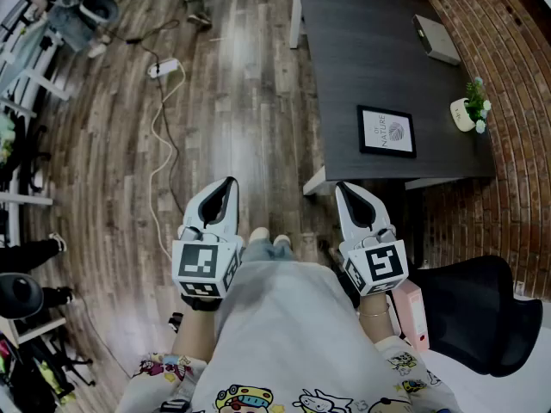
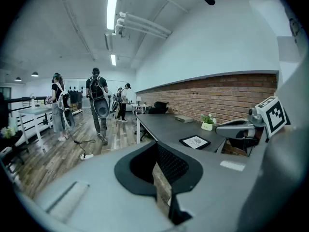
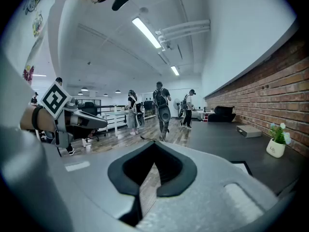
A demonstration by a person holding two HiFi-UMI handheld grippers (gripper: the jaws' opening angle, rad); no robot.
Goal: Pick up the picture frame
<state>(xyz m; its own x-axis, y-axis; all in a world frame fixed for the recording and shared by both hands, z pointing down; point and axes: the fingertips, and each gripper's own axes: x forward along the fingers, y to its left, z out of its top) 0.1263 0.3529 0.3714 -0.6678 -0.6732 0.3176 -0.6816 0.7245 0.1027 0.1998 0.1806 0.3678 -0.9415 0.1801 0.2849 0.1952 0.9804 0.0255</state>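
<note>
The black picture frame with a white print lies flat on the dark table, near its front edge. Both grippers hover over the wooden floor, short of the table, at about waist height. My left gripper is shut and empty, well left of the frame. My right gripper is shut and empty too, just short of the table's front corner. In the left gripper view the frame shows beyond the closed jaws, with the right gripper beside it. In the right gripper view only a corner of the frame peeks past the closed jaws.
A small potted plant and a flat white box sit on the table by the brick wall. A black chair and a pink box stand at my right. A power strip with a cable lies on the floor. Several people stand farther off.
</note>
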